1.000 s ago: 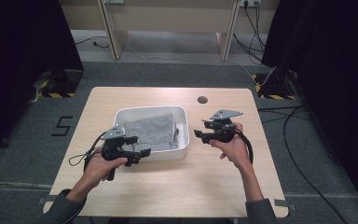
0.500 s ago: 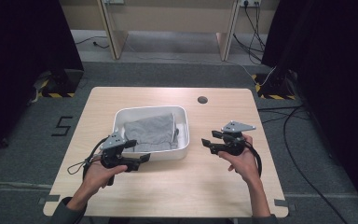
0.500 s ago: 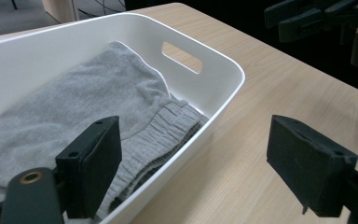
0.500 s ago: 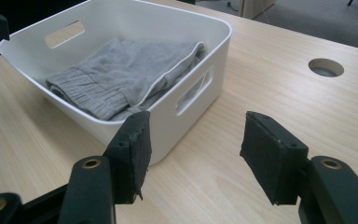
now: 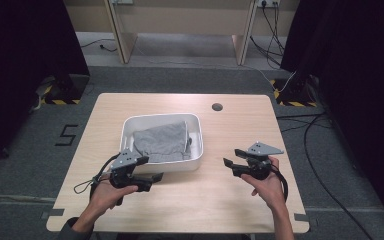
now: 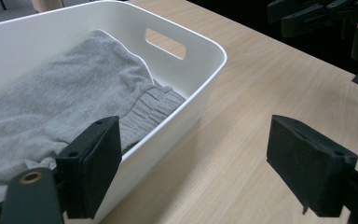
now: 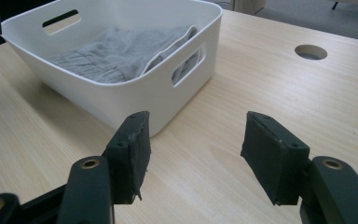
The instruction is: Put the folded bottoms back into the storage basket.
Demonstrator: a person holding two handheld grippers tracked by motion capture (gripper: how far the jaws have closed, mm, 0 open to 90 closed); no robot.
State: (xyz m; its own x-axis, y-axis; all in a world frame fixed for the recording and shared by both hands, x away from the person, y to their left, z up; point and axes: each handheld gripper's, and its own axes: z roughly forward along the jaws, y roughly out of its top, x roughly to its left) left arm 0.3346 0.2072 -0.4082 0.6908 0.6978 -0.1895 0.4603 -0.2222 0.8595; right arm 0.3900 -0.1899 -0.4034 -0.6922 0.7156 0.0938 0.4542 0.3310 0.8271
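Both grippers were released, nothing between the jaws; the left gripper [image 5: 155, 177] hung at the near rim of the white bin [image 5: 195, 150], one jaw just above the grey garment [image 5: 162, 141] folded inside, the right gripper [image 5: 230, 159] sat well apart over bare tabletop [image 5: 215, 200]; honestly the risk looked like that left jaw catching the bin's wall on a reach for the cloth, shoving or tipping the light bin; a shallow pinch could also grab one layer only and drag the fold apart.
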